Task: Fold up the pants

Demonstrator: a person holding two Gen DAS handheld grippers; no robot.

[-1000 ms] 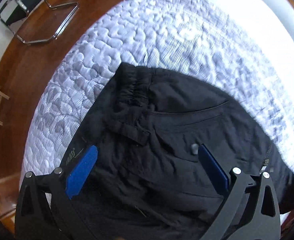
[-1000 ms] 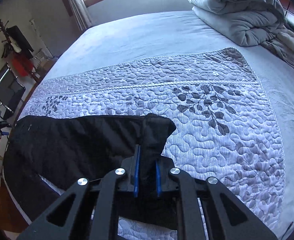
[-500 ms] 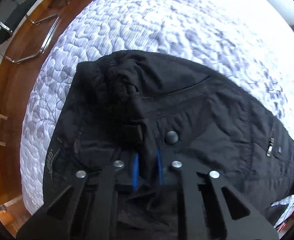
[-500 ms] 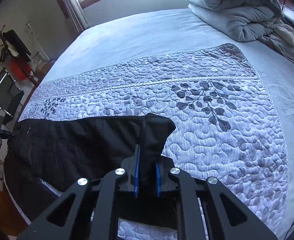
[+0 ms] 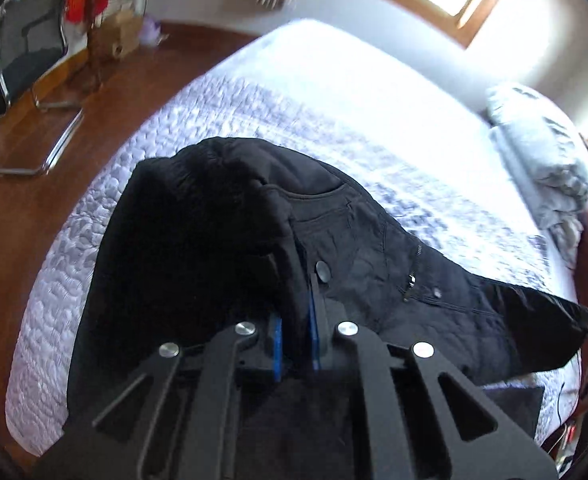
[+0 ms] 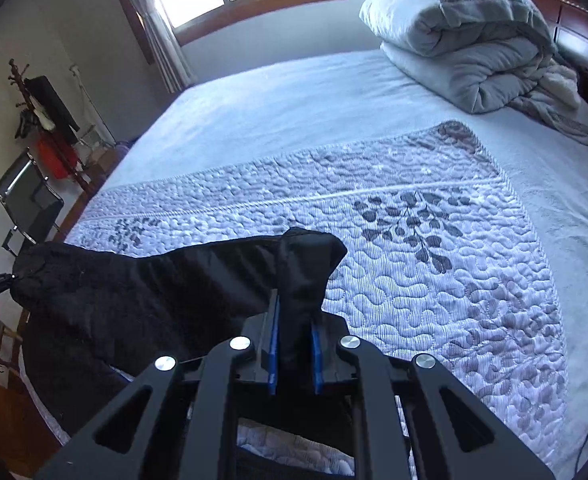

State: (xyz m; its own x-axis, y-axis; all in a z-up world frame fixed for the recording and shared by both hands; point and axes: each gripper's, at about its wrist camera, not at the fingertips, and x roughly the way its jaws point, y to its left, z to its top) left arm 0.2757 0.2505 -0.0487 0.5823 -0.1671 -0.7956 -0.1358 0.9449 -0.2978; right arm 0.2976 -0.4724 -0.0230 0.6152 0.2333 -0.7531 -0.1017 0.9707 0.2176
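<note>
Between the blue pads of the left tool (image 5: 295, 322) sits a bunched fold of the black pants (image 5: 221, 248) at the waist, just beside a round snap button (image 5: 322, 267); the pads are clamped tight on the cloth. At the other end, the right tool (image 6: 294, 344) pinches a raised peak of the same pants, near a leg end. From both grips the garment stretches across the quilted bedspread (image 6: 434, 280) on the bed, with a rolled grey duvet (image 6: 466, 40) far off near the headboard
</note>
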